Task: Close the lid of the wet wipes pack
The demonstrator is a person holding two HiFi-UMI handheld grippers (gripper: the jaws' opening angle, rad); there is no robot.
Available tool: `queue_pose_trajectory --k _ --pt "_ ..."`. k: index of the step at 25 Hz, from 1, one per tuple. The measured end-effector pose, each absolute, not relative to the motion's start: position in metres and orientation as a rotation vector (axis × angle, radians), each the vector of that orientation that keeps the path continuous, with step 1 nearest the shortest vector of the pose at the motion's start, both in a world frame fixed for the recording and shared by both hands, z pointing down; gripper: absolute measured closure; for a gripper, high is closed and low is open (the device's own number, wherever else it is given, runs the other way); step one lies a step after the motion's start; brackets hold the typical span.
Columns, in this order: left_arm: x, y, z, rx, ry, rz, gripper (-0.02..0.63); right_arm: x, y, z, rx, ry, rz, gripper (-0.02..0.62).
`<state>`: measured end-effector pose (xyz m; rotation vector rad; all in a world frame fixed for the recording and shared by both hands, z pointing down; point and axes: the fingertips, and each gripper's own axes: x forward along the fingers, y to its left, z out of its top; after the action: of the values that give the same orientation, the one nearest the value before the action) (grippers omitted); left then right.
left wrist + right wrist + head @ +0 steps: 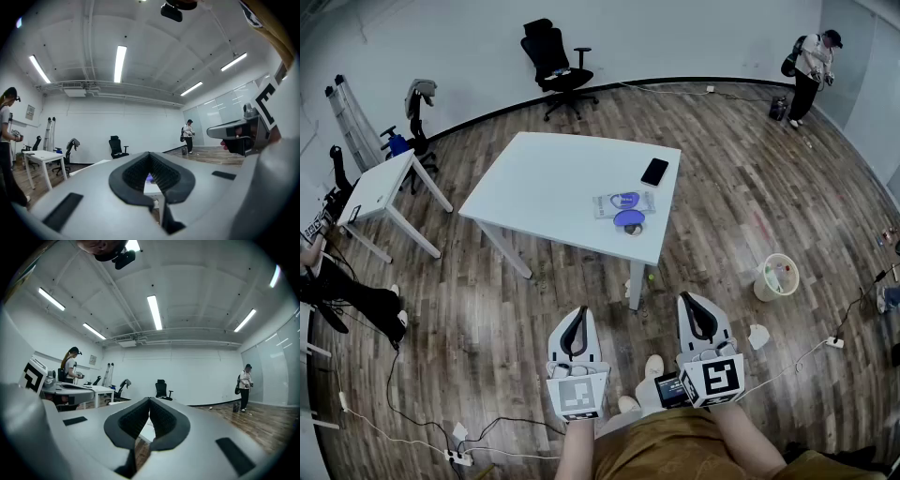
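Note:
The wet wipes pack lies flat near the right front of the white table. Its round purple lid is flipped open toward me. Both grippers hang close to my body over the wooden floor, well short of the table. My left gripper is shut with nothing in it, as is my right gripper. In the left gripper view the jaws meet at their tips, and a small purple patch of the pack shows through the gap behind them. The right gripper view shows its jaws closed the same way.
A black phone lies on the table beyond the pack. A waste bin stands on the floor to the right, and a power strip with cables lies at the lower left. A small desk, an office chair and a standing person are further off.

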<state>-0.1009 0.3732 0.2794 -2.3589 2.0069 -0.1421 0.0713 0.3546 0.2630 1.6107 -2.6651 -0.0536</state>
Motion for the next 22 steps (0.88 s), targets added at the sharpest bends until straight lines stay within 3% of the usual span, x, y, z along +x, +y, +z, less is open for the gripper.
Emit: queue_pose_trajectory --k 22 --pt "-0.095 0.230 0.285 -2.357 1.981 -0.271 0.612 0.064 0.218 0.272 1.570 -2.707 0.010 0.586"
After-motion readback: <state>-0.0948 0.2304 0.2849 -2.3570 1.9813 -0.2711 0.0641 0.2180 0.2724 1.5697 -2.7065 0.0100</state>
